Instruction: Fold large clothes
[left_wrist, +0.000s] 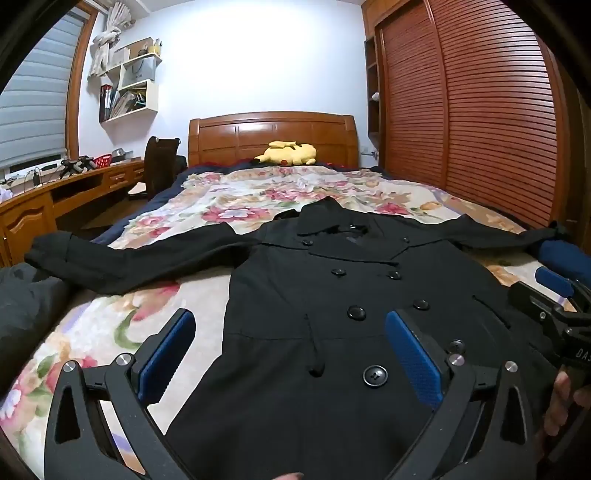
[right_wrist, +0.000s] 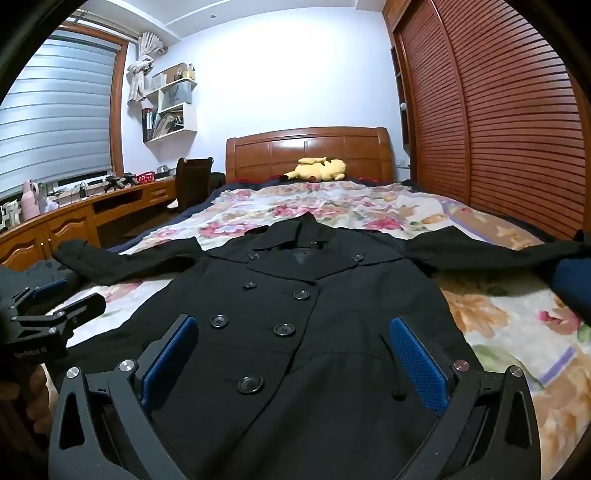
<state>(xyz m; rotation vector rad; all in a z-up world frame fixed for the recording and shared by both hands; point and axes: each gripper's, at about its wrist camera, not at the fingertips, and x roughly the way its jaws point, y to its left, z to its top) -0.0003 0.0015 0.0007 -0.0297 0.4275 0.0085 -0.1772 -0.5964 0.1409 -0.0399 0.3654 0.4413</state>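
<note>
A black double-breasted coat lies flat, front up, on the floral bedspread, both sleeves spread out sideways. It also shows in the right wrist view. My left gripper is open and empty, hovering above the coat's lower left part. My right gripper is open and empty above the coat's lower right part. The right gripper also shows at the right edge of the left wrist view. The left gripper shows at the left edge of the right wrist view.
A yellow plush toy lies at the wooden headboard. A wooden desk and chair stand left of the bed. Slatted wardrobe doors run along the right. A dark garment lies at the bed's left.
</note>
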